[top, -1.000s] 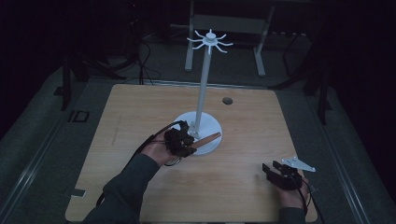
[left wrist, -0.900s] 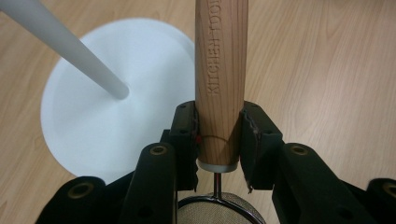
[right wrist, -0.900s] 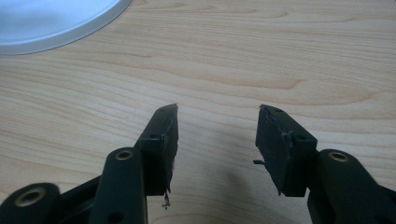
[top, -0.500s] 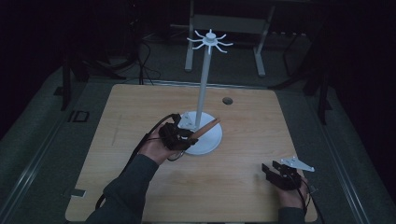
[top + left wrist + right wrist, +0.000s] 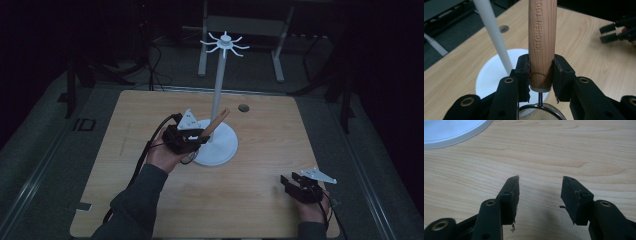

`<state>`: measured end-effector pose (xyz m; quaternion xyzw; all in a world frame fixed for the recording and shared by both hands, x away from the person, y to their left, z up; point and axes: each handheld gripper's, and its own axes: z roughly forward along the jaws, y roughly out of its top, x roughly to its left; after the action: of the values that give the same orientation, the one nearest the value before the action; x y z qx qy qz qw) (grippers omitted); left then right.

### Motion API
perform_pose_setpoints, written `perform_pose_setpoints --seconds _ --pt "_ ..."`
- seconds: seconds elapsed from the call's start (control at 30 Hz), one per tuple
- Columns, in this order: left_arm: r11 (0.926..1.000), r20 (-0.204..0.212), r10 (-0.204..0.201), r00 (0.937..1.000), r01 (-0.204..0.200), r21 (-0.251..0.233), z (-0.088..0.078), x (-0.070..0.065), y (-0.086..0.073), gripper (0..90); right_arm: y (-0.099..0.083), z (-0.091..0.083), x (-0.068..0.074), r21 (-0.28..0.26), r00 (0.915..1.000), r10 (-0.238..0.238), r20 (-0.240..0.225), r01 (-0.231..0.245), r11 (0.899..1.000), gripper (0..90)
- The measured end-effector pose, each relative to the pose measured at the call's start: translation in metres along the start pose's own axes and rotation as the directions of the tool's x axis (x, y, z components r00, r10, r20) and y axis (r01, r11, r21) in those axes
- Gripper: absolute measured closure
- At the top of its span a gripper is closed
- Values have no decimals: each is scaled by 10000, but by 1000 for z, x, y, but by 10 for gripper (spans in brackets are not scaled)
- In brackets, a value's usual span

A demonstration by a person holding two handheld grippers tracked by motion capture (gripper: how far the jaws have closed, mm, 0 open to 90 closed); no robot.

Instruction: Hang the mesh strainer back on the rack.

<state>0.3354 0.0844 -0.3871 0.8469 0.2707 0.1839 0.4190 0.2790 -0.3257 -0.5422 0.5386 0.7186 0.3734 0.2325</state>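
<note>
Since the earlier frames the left gripper (image 5: 192, 137) has lifted off the tabletop and moved in toward the white stand's pole (image 5: 218, 100), carrying the wooden-handled strainer (image 5: 542, 37) with it. Its jaws are clamped on the handle close to the mesh end, likely so the free end can be steered up to the hooks (image 5: 225, 42) at the top of the stand. The forearm comes in low from the bottom left, with the handle tilted up and to the right beside the pole, above the round base (image 5: 220, 145). The right gripper (image 5: 540, 195) rests near the table's front right corner, its jaws apart and empty over the wooden table (image 5: 574, 150).
</note>
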Motion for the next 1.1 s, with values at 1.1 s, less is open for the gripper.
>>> perform_pose_setpoints --seconds 1.1 --pt "9476 -693 -2129 9746 1887 -2576 -25 6 10 699 0 0 -2 -26 10000 80 52 -80 10000 485"
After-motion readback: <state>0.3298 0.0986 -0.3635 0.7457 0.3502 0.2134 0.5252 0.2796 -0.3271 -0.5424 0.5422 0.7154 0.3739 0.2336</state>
